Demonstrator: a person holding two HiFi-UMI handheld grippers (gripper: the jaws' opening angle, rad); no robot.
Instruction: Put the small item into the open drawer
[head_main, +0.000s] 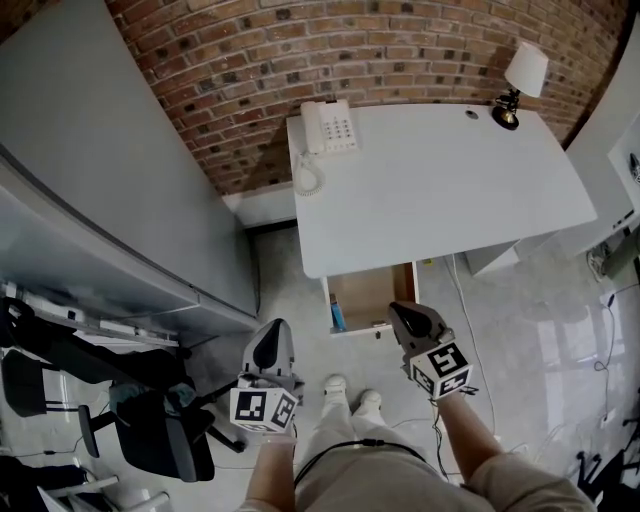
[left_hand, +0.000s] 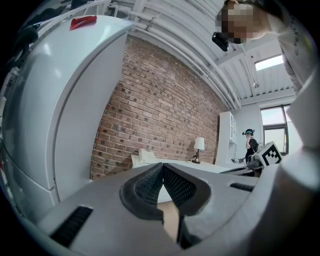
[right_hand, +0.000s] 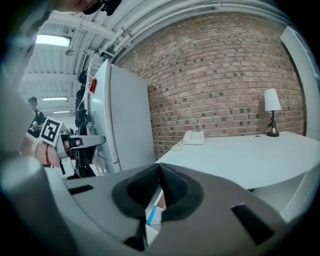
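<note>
The left hand-held gripper (head_main: 274, 328) has its two ribbed pads brought together at the tips, and in the left gripper view (left_hand: 162, 167) nothing sits between them; it holds nothing and touches nothing. The right hand-held gripper (head_main: 398, 309) is closed in the same way, its dark pads meeting at the tips in the right gripper view (right_hand: 160, 167), with nothing clamped. Both hang in the air in front of the person, well apart from each other, the right one just in front of the open drawer (head_main: 376, 291) under the white surface (head_main: 430, 190). The small item (head_main: 338, 316), blue and white, lies inside that drawer, close against its left wall. It shows again through the narrow gap beneath the right gripper's closed tips (right_hand: 151, 214), beyond the pads and not touched by them. Its long axis appears to run front to back along the drawer wall; which end points where is too small to tell. On the surface stand a white telephone (head_main: 330, 128) at the back left corner and a small lamp (head_main: 522, 80) at the back right.
</note>
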